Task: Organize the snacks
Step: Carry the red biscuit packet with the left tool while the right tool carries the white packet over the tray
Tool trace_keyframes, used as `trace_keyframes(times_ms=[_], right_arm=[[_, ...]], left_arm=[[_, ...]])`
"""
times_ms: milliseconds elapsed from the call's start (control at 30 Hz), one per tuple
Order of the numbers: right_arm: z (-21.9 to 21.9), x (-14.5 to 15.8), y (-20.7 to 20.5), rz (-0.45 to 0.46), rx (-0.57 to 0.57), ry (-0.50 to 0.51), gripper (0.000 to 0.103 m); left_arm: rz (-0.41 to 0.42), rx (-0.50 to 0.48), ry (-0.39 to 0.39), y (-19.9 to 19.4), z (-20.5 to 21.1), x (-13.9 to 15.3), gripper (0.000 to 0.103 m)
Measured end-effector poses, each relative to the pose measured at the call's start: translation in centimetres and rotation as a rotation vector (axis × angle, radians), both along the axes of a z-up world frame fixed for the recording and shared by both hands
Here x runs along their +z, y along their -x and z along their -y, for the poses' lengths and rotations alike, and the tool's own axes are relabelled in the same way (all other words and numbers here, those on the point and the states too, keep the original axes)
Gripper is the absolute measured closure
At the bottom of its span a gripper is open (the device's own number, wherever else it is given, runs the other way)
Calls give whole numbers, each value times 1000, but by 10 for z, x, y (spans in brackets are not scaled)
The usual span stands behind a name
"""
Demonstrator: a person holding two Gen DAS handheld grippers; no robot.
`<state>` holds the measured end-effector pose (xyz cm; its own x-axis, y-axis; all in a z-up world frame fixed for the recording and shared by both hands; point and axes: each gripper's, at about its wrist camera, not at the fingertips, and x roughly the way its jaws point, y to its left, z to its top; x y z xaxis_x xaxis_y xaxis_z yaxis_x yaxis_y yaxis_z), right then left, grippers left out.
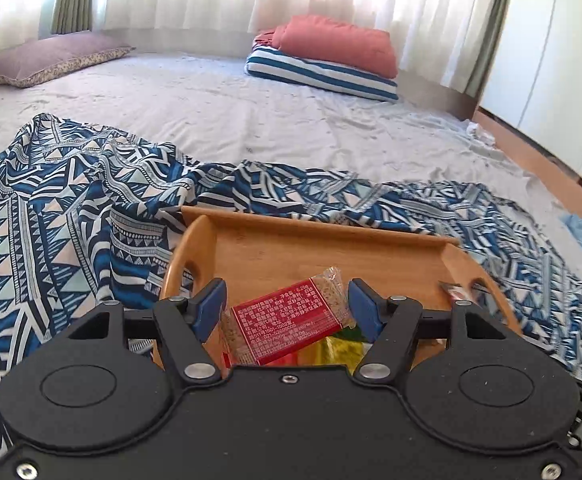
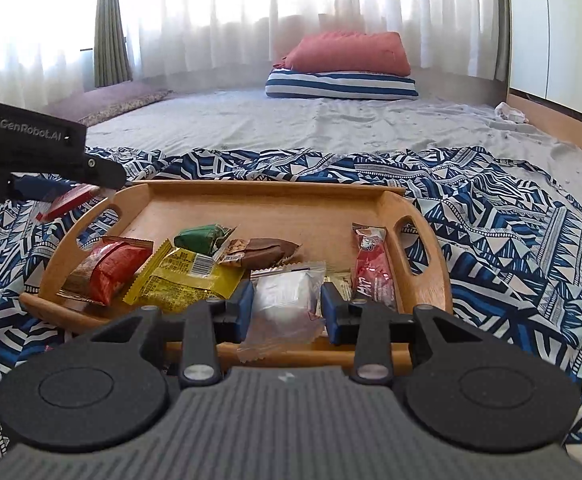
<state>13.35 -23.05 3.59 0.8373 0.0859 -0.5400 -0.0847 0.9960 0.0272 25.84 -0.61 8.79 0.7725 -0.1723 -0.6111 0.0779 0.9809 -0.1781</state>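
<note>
Both your claws carry snacks, left [image 1: 287, 306] pinching a red bar [image 1: 287, 330], right [image 2: 287, 308] a clear packet [image 2: 287, 300], over the tray [image 2: 219, 196] holding six.

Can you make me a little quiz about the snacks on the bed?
1. True or false: the wooden tray sits on a patterned blue cloth.
2. What does the right gripper hold: A clear packet, B green packet, C yellow packet?
3. What colour is the snack bar in the left gripper?

Key: 1 true; 2 A; 3 red.
</note>
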Motion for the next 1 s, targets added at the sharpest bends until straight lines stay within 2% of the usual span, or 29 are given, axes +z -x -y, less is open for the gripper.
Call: trace_keyframes(times_ms=[133,367,1000], right_arm=[[-3,-5,-14,-1,15,6,63],[-2,-16,-29,-19,23,-15,63],[-8,-31,-40,-66,50,-16,62]], left_arm=[[-33,8,-15,-25,1,-17,38],[-57,13,-88,-45,6,-36,38],[-84,-5,-153,-54,15,-57,38]])
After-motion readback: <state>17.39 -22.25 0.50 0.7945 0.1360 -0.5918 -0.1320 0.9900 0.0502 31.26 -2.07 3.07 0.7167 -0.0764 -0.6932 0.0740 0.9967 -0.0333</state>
